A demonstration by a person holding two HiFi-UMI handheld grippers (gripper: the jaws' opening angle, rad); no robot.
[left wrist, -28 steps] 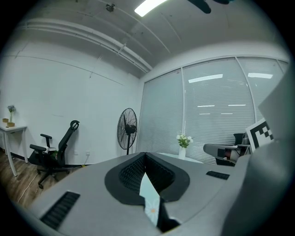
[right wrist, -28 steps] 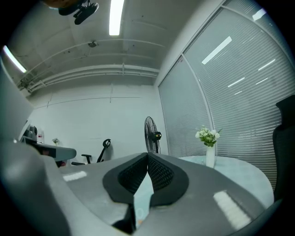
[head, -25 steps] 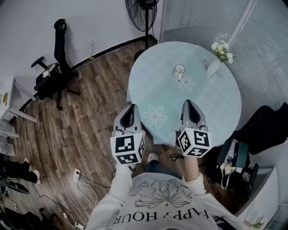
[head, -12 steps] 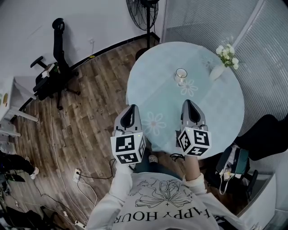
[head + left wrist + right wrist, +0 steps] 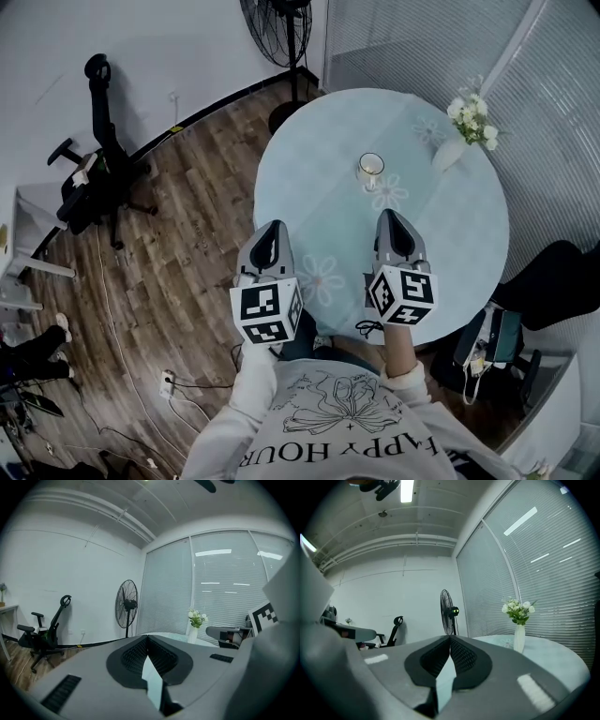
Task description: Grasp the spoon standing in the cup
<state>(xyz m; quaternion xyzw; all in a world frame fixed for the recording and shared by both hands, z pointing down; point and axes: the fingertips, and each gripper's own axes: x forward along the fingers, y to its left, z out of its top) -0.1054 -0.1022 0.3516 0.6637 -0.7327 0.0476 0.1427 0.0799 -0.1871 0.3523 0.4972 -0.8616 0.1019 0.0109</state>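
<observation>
Spoon: listed as standing in cup (image 5: pixel 371 169), mid-worktop (image 5: pixel 450 225); too small to make out from the head view.

Progress: grasp not begun. Approach, opening of jaws and closing on the handle all left, by judgement.

- Office chair (image 5: pixel 89 173): on the floor, well apart.
- Left gripper (image 5: pixel 273 225): jaws clenched, empty, at the near rim.
- Standing fan (image 5: pixel 281 19): beyond the worktop.
- Right gripper (image 5: pixel 391 216): jaws clenched, empty, well short of cup.
- Vase of flowers (image 5: pixel 461 131): right of cup, apart.

Path to cup apparently unobstructed.
</observation>
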